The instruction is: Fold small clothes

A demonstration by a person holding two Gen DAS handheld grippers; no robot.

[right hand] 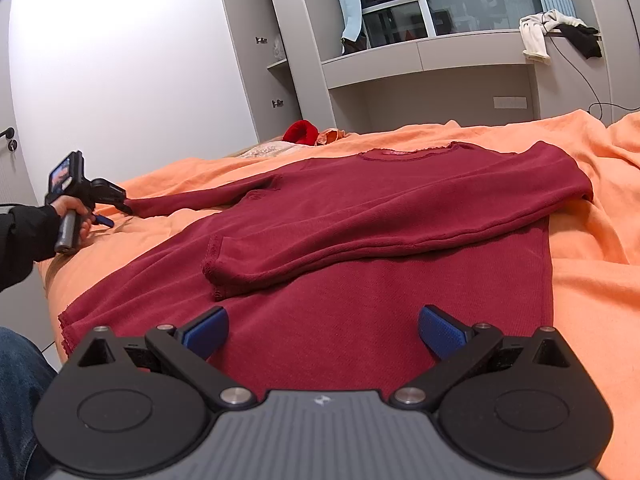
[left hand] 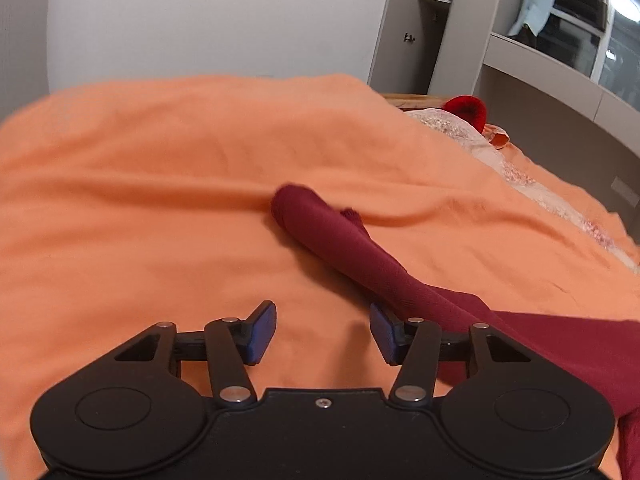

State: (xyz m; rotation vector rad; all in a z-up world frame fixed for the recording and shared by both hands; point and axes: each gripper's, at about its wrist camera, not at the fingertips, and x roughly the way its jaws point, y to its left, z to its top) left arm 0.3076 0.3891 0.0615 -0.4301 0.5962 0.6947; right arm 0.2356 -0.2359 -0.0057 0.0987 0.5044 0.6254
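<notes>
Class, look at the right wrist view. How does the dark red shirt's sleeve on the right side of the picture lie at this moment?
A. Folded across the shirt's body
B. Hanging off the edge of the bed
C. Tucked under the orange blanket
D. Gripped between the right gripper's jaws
A: the sleeve lies folded across the body of the dark red shirt, its cuff resting on the fabric, while the right gripper hovers open with nothing between its jaws.
</notes>
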